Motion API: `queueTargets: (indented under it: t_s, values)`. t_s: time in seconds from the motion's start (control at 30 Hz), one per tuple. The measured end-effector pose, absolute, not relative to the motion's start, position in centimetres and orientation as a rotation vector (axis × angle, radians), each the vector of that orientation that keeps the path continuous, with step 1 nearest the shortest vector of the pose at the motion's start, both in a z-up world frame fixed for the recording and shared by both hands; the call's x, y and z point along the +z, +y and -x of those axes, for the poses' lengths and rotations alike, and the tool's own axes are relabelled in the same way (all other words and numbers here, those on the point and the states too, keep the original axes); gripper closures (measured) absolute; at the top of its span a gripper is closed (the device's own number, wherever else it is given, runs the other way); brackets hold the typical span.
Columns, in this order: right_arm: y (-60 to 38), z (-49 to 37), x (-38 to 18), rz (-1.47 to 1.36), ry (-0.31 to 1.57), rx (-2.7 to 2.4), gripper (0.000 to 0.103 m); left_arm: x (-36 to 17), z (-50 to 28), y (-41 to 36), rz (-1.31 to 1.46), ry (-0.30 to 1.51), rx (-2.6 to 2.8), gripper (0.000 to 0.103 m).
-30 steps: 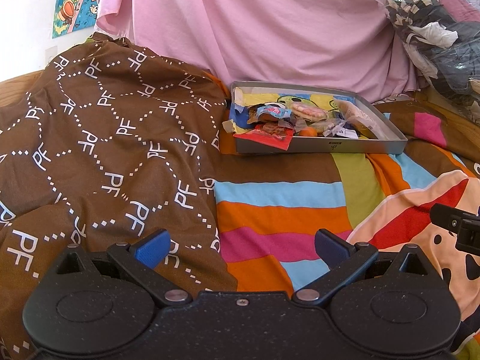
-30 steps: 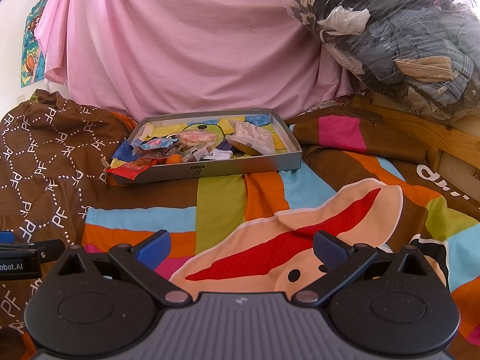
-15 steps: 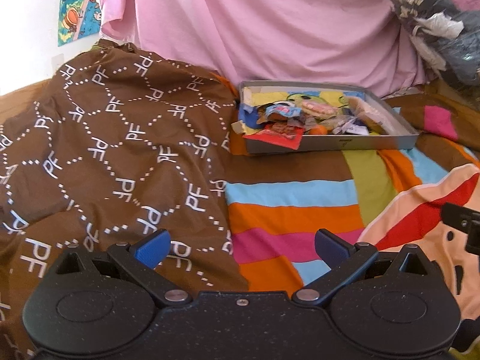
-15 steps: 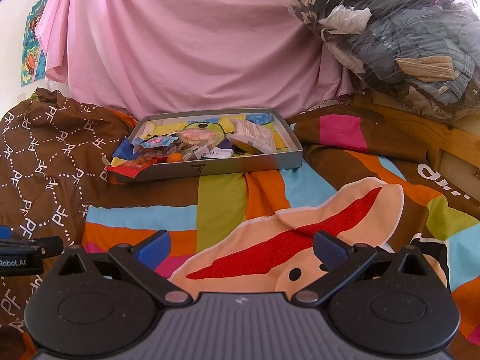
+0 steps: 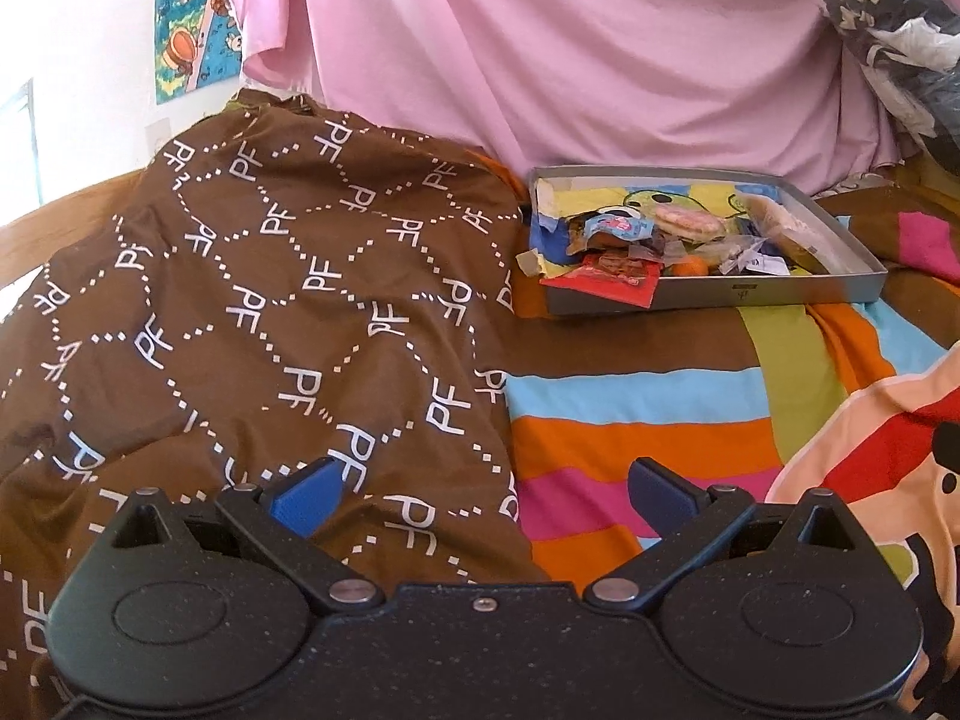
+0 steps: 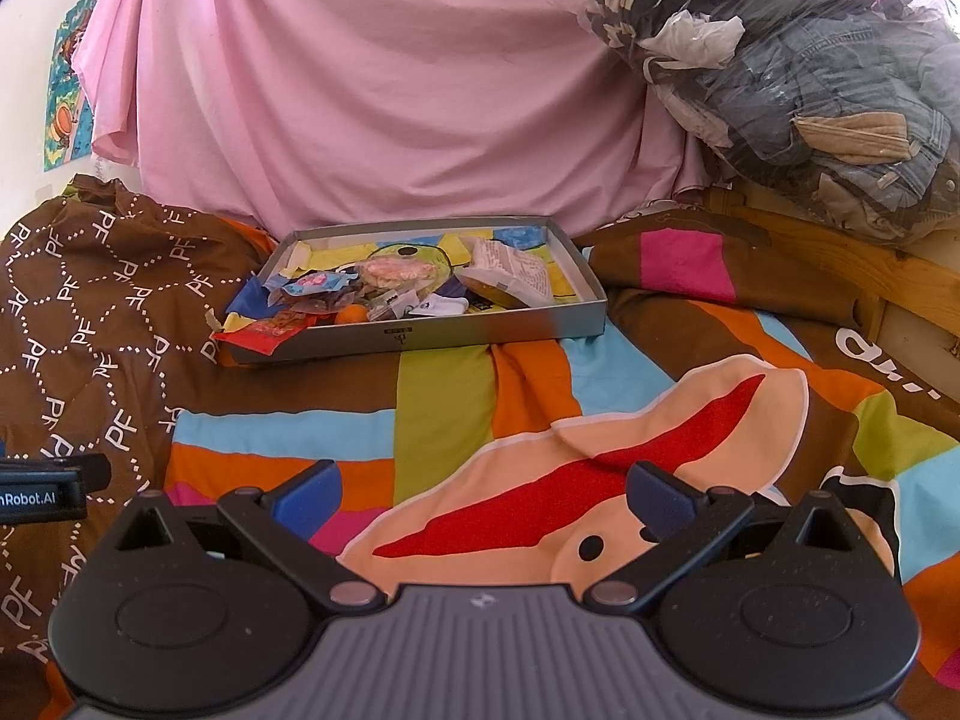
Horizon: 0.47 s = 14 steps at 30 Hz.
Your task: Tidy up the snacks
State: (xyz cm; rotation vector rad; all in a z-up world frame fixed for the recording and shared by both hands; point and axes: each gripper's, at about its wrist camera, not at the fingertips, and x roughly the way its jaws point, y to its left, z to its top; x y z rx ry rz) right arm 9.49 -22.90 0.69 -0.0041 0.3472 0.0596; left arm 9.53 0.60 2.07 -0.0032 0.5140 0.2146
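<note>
A shallow grey tray (image 5: 750,294) (image 6: 480,330) of mixed snacks rests on the bed ahead. A red packet (image 5: 606,279) (image 6: 264,327) hangs over its near left corner. Inside lie a small orange fruit (image 5: 690,266) (image 6: 351,315), a pink round biscuit pack (image 5: 687,222) (image 6: 393,270), a blue wrapper (image 5: 618,225) (image 6: 315,282) and a large pale packet (image 6: 510,273). My left gripper (image 5: 483,489) is open and empty over the blanket, well short of the tray. My right gripper (image 6: 480,489) is also open and empty, above the striped sheet.
A brown "PF" blanket (image 5: 270,312) is heaped on the left. The striped cartoon sheet (image 6: 540,438) covers the bed. A pink cloth (image 6: 390,90) hangs behind the tray. Bagged clothes (image 6: 810,78) pile up at the right above a wooden bed frame (image 6: 852,258).
The left wrist view has swung left, so the tray now sits further right and the right gripper has left that view. The right gripper has barely moved.
</note>
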Motion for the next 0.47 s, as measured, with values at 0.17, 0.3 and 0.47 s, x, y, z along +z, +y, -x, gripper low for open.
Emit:
queueTargets:
  t_s: [0.17,0.3,0.47]
  values:
    - [-22.85,-9.49,0.77,0.005,0.348,0.062,0.000,2.03,-9.58,0.70,0.008,0.518,0.219,0.003]
    - [-22.85,-9.48,0.75,0.006,0.349,0.063,0.000,1.97,-9.63,0.71,0.009,0.524,0.220,0.003]
    - [-22.84,-9.37,0.84,0.005,0.352,0.064,0.000,1.89,-9.76,0.69,0.010,0.532,0.220,0.003]
